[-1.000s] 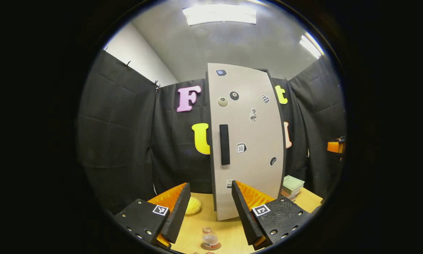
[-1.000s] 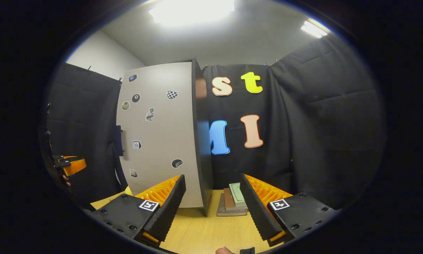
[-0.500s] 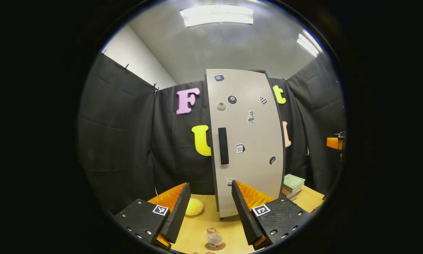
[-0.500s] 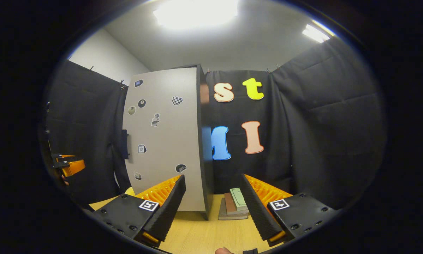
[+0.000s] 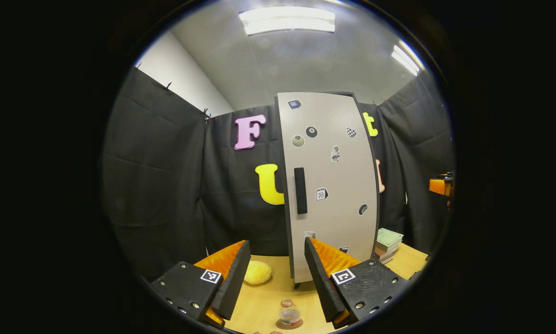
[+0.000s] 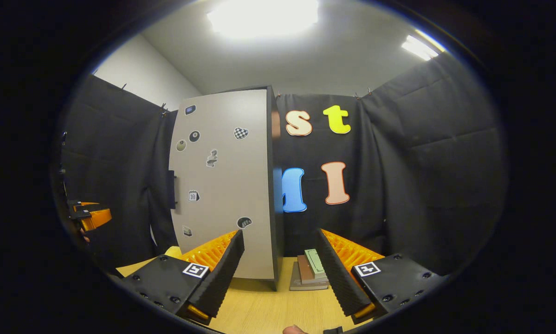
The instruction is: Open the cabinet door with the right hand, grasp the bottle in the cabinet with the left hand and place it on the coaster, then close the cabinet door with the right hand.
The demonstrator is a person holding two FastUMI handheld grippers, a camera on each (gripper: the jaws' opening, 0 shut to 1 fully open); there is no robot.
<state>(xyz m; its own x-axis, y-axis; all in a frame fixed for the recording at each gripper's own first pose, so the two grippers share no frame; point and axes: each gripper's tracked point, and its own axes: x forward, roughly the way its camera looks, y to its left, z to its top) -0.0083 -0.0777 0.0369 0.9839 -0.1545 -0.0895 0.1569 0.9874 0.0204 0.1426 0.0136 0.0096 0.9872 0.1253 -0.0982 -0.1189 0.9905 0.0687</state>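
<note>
Bottle: the bottle [image 5: 290, 315] is sitting on the coaster [image 5: 289, 325], bottom centre, between the left gripper [image 5: 274, 278] jaws, touching neither.
Jaws: both grippers are gaping wide, empty; right gripper [image 6: 280, 271].
Change: the cabinet door [image 5: 331, 185], shut, is sitting further right in frame than before.

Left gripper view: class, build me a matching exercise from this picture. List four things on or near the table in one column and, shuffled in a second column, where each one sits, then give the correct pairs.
Things:
1. bottle
2. yellow sponge
3. stack of books
4. black handle

Places:
A. upright on the cabinet door
B. on the table, right of the cabinet
C. standing on the coaster
D. on the table, left of the cabinet

Pairs: 1-C, 2-D, 3-B, 4-A
</note>
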